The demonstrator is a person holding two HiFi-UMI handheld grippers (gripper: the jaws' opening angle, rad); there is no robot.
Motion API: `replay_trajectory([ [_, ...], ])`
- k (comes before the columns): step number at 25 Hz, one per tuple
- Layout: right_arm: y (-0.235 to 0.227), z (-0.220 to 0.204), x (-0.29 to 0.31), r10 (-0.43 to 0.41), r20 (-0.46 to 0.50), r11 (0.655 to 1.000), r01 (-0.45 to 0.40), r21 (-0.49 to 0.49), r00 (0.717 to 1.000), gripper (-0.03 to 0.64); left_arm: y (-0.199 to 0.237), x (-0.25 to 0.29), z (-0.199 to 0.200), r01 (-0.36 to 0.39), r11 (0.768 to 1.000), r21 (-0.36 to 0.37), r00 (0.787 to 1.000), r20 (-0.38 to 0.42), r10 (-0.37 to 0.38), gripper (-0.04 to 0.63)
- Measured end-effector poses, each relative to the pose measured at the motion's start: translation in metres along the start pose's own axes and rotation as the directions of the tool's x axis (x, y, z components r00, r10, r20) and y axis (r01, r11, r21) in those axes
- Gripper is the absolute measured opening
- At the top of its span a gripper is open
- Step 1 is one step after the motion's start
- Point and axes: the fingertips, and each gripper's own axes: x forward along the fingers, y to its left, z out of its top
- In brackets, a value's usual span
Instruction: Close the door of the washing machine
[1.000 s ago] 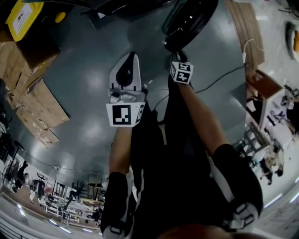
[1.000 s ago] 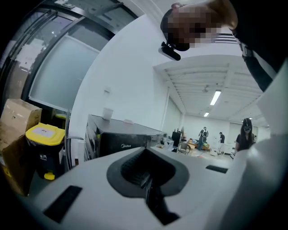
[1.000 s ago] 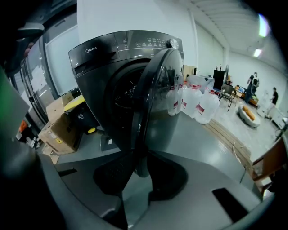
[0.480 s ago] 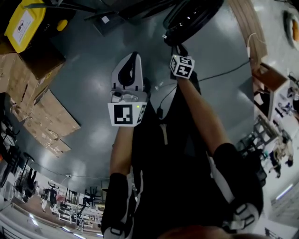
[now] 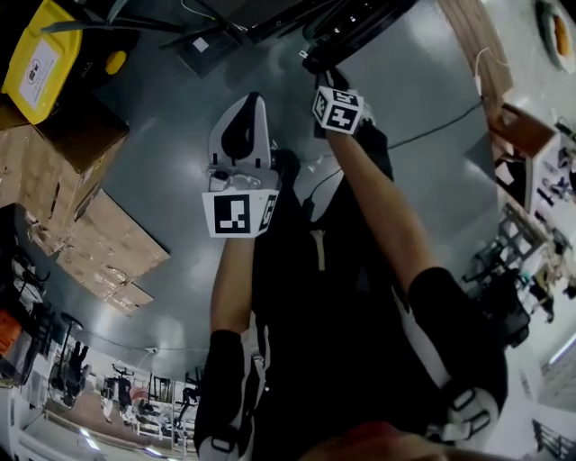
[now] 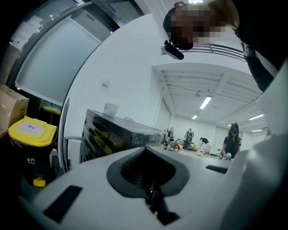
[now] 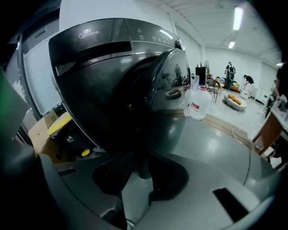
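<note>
Where the right gripper view looks along its jaws, the washing machine fills the picture. It is a dark grey front-loader with a pale logo and a long drawer strip across its upper face, and a row of small markings runs toward a knob at the right. Its door is round, domed and glossy, and it mirrors the bright room behind. It stands swung out from the front, not flush, with the dark drum opening to its left. In the head view the door shows as a black curved shape at the top edge, ahead of the person.

The right gripper has its jaws partly apart, and their dark pads pinch the door's lower rim. From above, the right gripper reaches up to that rim, its marker cube just behind.

The left gripper hangs over the grey floor, apart from the machine. Its jaws are pressed together at the tips with nothing between them.

A white plastic bag stands just right of the door. A yellow bin and cardboard boxes lie off to the left.
</note>
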Motion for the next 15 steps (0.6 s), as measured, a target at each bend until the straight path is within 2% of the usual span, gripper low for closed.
replay_trajectory([
  [10, 0.031, 0.028, 0.016, -0.023, 0.051, 0.999, 0.022, 0.028, 0.998, 0.095, 0.019, 0.004, 0.001, 0.055, 0.998, 0.016, 0.998, -0.020, -0.055, 0.005],
  [15, 0.047, 0.038, 0.026, -0.005, 0.059, 1.000, 0.004, 0.011, 0.998, 0.100, 0.024, 0.006, 0.001, 0.064, 0.998, 0.012, 0.998, -0.018, -0.063, 0.005],
])
